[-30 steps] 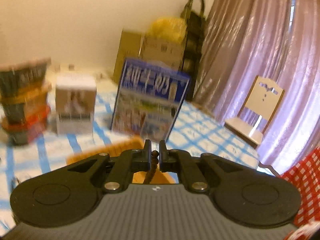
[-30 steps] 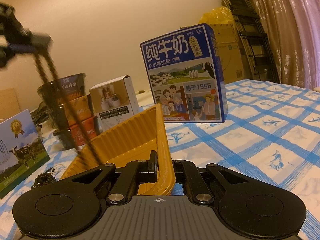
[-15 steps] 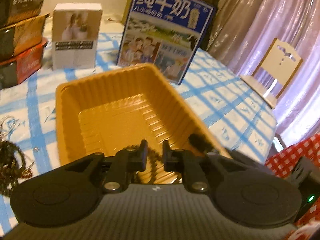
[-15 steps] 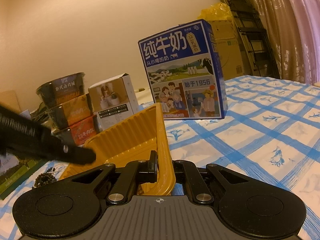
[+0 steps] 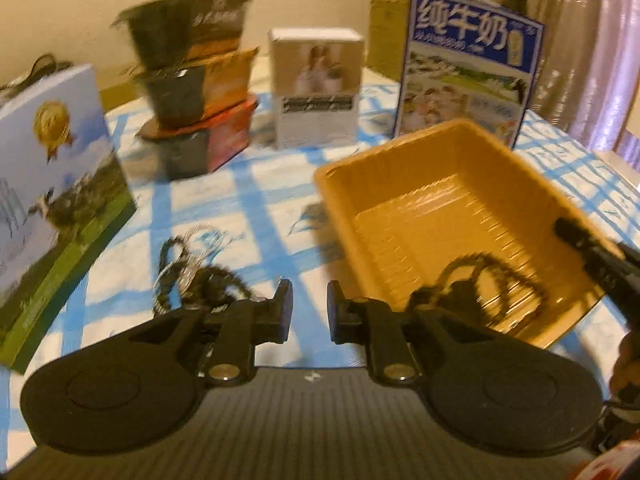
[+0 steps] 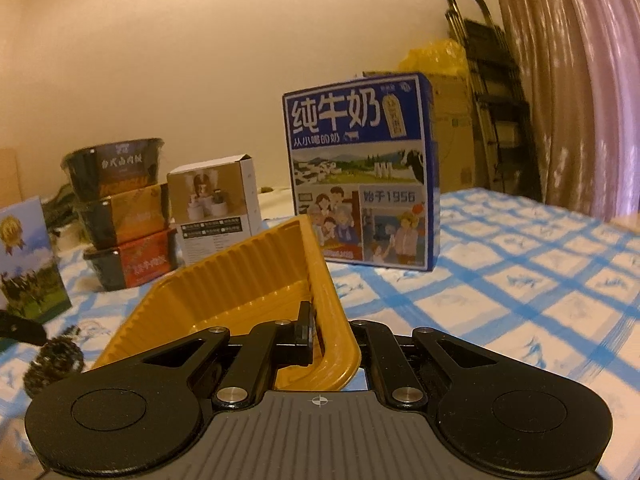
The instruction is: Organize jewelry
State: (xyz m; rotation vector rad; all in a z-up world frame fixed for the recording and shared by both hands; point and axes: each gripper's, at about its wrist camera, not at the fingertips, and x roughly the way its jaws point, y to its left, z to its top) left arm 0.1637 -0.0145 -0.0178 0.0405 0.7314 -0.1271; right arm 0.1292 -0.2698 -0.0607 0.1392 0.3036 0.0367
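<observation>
Right tongs (image 6: 320,340) pinch the yellow tray (image 5: 460,216) wall; left tongs (image 5: 309,312) hang empty, slightly parted. Widen them before dipping into the bead pile (image 5: 192,276) lower left (grab one strand).

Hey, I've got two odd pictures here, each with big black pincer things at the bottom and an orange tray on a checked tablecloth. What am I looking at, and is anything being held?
Those pincers are hand-held grippers; a person carries one in each hand, each with a camera looking along its fingers. In the left view, the left gripper stands open and holds nothing. Beside it on the blue checked tablecloth lies a jewelry pile, and one beaded strand already lies in the orange tray. In the right view, the right gripper is clamped on that tray's rim, apparently steadying it. Behind stand a milk carton, a small box and stacked bowls.
</observation>
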